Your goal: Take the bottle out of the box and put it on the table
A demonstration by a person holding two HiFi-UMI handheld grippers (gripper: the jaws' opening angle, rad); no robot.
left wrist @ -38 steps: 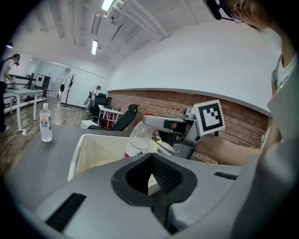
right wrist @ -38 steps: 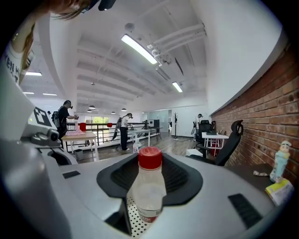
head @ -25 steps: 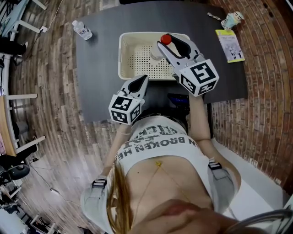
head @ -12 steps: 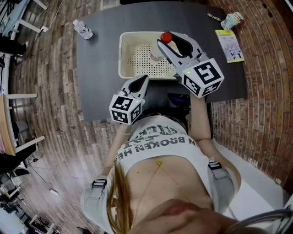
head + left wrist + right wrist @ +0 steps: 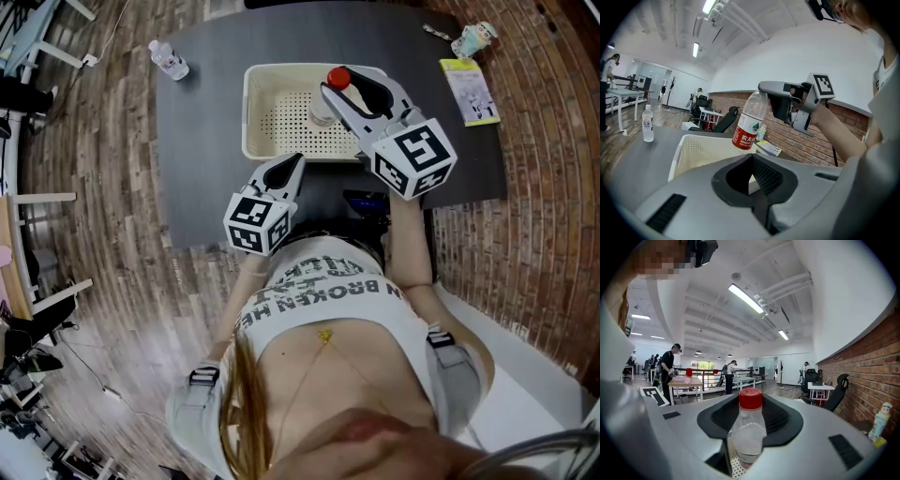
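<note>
remote session, seen from the head camera: the right gripper was clamped on the bottle just below its red cap, holding it over the white perforated box at the top centre of the frame. in the right gripper view the clear bottle filled the gap between the two dark pads, cap uppermost, with the dotted floor of the box showing beneath it. from the left gripper view i saw the bottle hanging at a slight tilt in that grip, its red label above the far side of the box; i could not tell whether its base was touching the box floor.

the left gripper sat lower in the frame, just beside the near wall of the box, its jaws drawn in narrow to a point with nothing between them.

the box stood on the dark table. a second bottle with a white cap stood well apart at the table's upper left corner, and a yellow-green booklet lay near the upper right edge, by the brick wall.
</note>
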